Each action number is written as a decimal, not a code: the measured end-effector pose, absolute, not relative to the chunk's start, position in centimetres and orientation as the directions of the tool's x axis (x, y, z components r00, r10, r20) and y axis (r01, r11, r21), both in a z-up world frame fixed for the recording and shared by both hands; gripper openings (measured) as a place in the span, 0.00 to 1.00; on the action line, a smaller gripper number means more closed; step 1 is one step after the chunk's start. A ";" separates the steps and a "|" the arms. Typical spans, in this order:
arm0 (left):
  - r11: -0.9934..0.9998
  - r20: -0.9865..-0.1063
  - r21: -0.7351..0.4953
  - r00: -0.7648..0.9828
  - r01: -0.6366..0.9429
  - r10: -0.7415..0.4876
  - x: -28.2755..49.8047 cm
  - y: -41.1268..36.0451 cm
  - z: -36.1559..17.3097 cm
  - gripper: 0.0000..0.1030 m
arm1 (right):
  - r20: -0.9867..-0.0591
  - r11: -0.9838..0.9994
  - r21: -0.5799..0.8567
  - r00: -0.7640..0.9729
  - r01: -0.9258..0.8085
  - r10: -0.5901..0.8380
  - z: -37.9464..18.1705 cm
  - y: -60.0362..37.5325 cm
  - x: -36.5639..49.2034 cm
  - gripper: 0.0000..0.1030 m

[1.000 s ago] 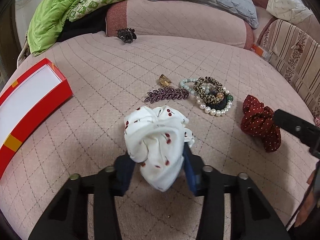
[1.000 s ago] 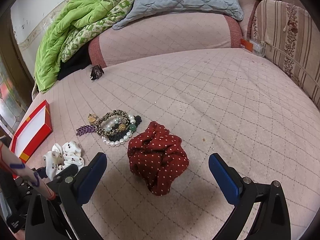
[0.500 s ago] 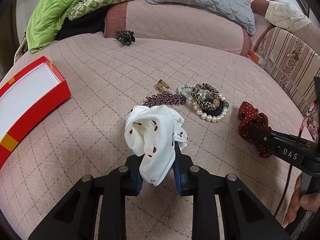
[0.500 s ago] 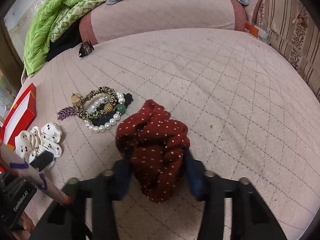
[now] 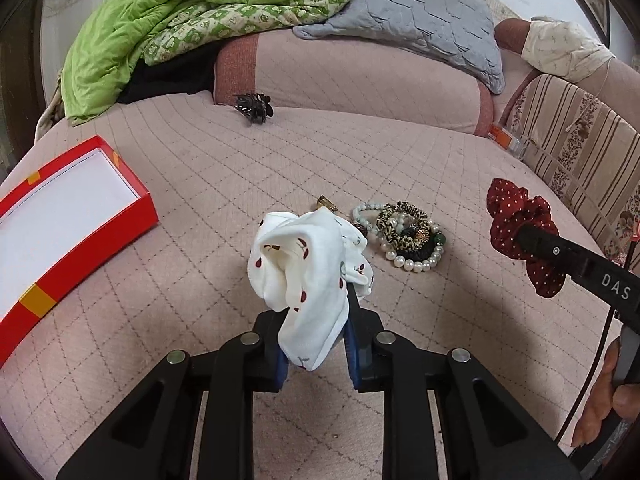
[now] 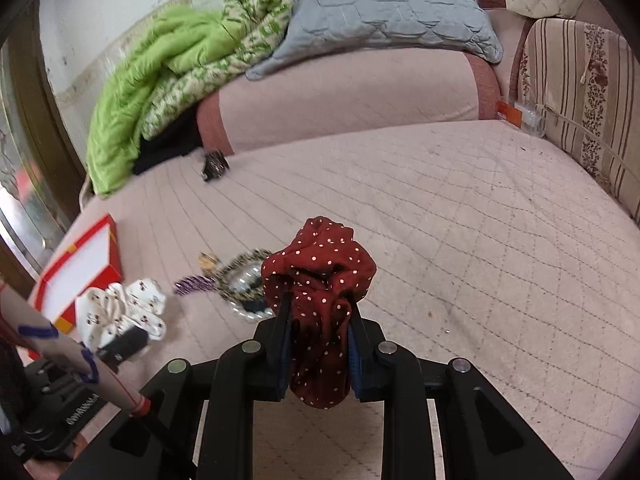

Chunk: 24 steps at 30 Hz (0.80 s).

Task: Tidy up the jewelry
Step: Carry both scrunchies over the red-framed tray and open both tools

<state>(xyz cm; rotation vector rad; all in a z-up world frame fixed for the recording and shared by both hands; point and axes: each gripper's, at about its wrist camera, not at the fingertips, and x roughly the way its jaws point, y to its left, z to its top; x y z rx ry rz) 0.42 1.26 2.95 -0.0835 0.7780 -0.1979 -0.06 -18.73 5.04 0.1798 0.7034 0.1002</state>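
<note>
A quilted pink bed cover [image 5: 400, 152] fills the room's foreground. A long pink bolster [image 6: 352, 92] carries a crumpled green quilt [image 5: 152, 20] and grey quilted pillow [image 6: 384, 12]. A striped floral headboard [image 6: 576, 96] stands right; a pale wall [image 6: 96, 4] behind.

Left gripper [image 5: 316, 354] clamped; right gripper [image 6: 320, 360] closing, gripping.

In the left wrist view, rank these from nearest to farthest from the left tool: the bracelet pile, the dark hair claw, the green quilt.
From the left tool:
1. Bracelet pile, just ahead and to the right on the bed.
2. Dark hair claw, farther up, at the foot of the bolster.
3. Green quilt, heaped at the far back left.
</note>
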 end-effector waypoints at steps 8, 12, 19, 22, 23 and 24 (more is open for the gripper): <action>0.982 -0.670 -0.163 0.720 0.094 -0.181 0.3 3.0 3.6 0.21 | -0.611 0.972 0.210 0.763 -0.103 0.212 5.6 -17.0 -0.4 0.23; 0.984 -0.655 -0.167 0.739 0.063 -0.158 0.1 4.9 4.6 0.21 | -0.608 0.965 0.220 0.754 -0.141 0.249 5.6 -16.0 -0.6 0.23; 0.984 -0.631 -0.176 0.770 -0.025 -0.094 0.1 10.5 6.0 0.21 | -0.607 0.945 0.237 0.726 -0.224 0.324 6.2 -12.0 -0.8 0.23; 0.980 -0.626 -0.181 0.778 -0.083 -0.050 0.1 13.6 6.3 0.21 | -0.600 0.926 0.274 0.706 -0.261 0.377 6.8 -9.4 -0.1 0.23; 0.978 -0.627 -0.182 0.778 -0.104 -0.034 0.2 14.7 6.3 0.21 | -0.600 0.918 0.285 0.696 -0.275 0.395 7.0 -8.4 0.2 0.23; 0.972 -0.630 -0.195 0.776 -0.127 -0.025 0.3 16.1 6.3 0.21 | -0.600 0.910 0.292 0.684 -0.295 0.415 7.2 -6.8 0.7 0.23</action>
